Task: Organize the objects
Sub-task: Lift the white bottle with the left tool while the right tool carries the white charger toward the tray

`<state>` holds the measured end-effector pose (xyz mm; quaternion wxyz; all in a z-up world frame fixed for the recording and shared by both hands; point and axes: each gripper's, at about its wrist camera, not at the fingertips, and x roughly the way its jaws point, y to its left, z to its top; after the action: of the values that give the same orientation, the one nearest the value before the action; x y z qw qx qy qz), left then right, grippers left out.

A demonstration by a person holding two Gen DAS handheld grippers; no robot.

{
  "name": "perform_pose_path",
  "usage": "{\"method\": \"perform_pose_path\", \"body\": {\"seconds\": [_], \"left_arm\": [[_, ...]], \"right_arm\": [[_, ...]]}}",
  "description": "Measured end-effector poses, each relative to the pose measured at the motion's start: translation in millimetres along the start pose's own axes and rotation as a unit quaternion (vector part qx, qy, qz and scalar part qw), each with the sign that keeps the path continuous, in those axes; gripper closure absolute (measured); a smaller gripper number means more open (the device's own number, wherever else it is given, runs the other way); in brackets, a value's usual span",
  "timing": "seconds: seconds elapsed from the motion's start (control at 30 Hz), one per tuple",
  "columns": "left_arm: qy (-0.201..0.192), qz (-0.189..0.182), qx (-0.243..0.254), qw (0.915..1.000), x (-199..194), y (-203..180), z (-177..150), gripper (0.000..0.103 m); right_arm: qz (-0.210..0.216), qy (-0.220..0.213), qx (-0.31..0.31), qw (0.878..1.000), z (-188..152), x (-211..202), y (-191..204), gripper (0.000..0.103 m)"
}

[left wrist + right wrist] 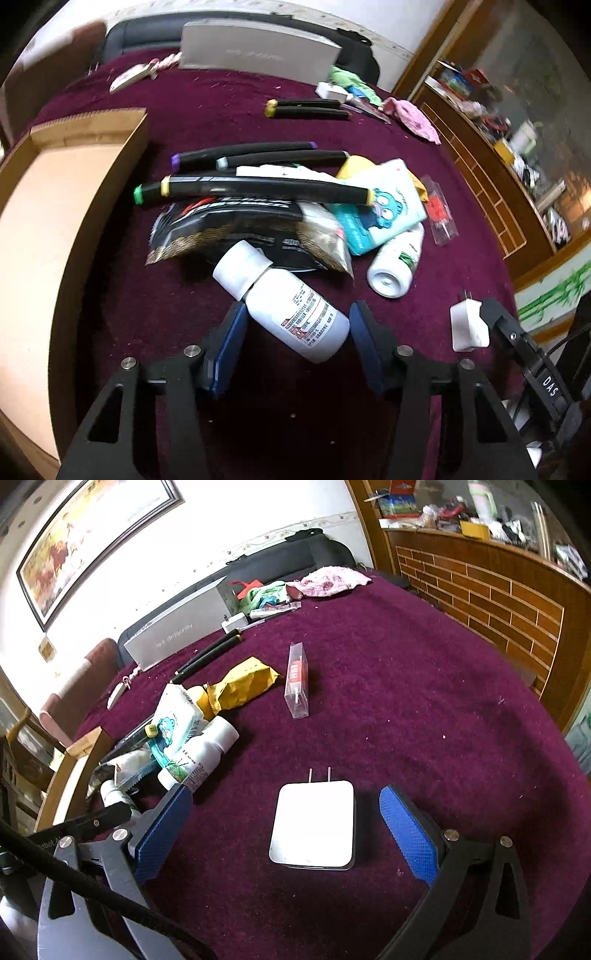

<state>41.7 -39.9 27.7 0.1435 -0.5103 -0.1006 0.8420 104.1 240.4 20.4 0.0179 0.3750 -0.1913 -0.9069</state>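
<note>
Tablecloth [229, 96]: maroon, fills both views.
Wooden tray [122, 162]: left edge of the left view, holding nothing that shows.
Pile, centre: snack bag [243, 232], black markers [258, 184], tissue pack [384, 206].
White bottle [295, 314]: lower centre, lying between the left gripper [298, 332] jaws; pads apart, not quite pressing. Step: grasping. Next: close fully, lift, carry left to tray.
White charger [314, 823]: lower centre of the right view, inside the wide-apart right gripper [295, 819], untouched.

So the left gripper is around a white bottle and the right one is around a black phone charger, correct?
Nearly. The left gripper does straddle the white bottle, but the phone charger between the right gripper fingers is white, not black, as the right wrist view shows.
</note>
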Motion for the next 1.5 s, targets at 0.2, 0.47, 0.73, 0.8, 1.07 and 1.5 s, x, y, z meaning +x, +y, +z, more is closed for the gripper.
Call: {"method": "perform_pose_path", "body": {"seconds": [0.2, 0.47, 0.73, 0.8, 1.07, 1.5], "left_arm": [[0.029, 0.007, -0.012, 0.9995, 13.6, 1.7, 8.2, 0.045], [-0.031, 0.057, 0.067, 0.9957, 21.9, -16.2, 1.0, 0.068], [-0.07, -0.057, 0.004, 0.9959, -35.2, 46.8, -11.7, 0.074], [-0.09, -0.066, 0.004, 0.9937, -51.8, 53.5, -15.8, 0.074], [-0.126, -0.087, 0.035, 0.9876, -85.1, 60.7, -28.5, 0.074], [-0.142, -0.082, 0.026, 0.9861, -104.3, 84.9, -35.3, 0.074]], "right_arm": [[0.004, 0.002, 0.015, 1.0, 0.0, 0.7, -4.5, 0.0], [0.011, -0.006, 0.021, 1.0, -0.5, -3.8, -7.2, 0.0], [0.015, 0.013, 0.026, 0.999, 5.3, -11.4, -20.5, 0.0], [0.026, 0.026, 0.034, 0.999, 9.4, -13.6, -24.0, 0.001], [-0.062, 0.059, -0.026, 0.996, 21.8, -3.2, -0.5, 0.007], [-0.15, 0.1, -0.072, 0.981, 4.5, 33.4, 20.5, 0.06]]}}
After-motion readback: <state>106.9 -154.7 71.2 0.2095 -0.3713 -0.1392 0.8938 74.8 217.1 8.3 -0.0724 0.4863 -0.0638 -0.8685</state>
